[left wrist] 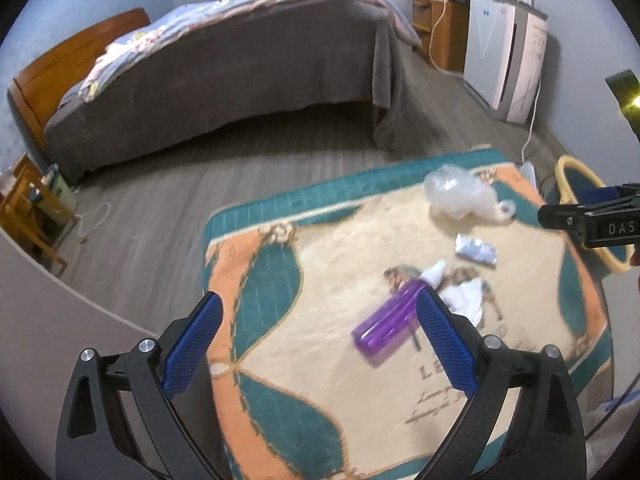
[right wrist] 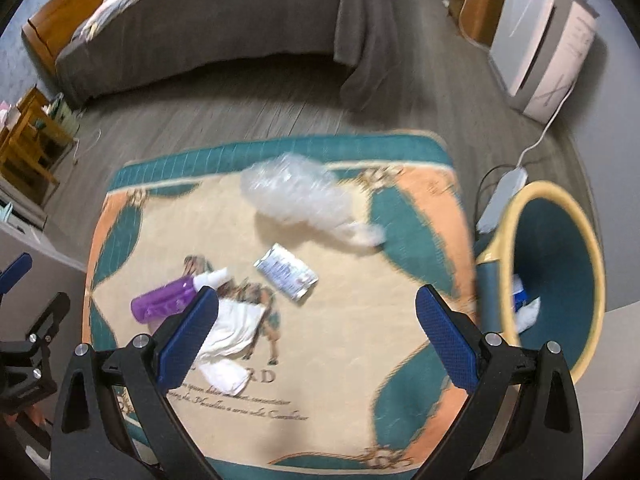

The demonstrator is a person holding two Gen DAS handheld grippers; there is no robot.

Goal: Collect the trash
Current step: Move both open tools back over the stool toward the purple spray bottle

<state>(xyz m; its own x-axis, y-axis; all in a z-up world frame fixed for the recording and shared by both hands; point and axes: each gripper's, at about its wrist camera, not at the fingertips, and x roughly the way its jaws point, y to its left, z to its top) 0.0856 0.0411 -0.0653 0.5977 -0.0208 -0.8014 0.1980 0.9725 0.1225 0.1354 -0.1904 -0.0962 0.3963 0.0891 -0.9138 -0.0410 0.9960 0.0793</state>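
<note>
both my grippers, left gripper [left wrist: 320,320] & right gripper [right wrist: 318,312], hung wide open, empty, over the rug [right wrist: 400,340]. wrapper [right wrist: 286,272] lay mid-rug, bin [right wrist: 556,264] just off its right edge. best bet imo: drop straight down, pinch its short sides.

Each hand-held gripper, left [left wrist: 318,354] and right [right wrist: 316,344], has black triangular arms with slot cut-outs, silver screws at the joints and blue cross-hatched finger pads [left wrist: 192,346]. At three o'clock in the left view, the right one's black body bears white letters "DAS".
</note>
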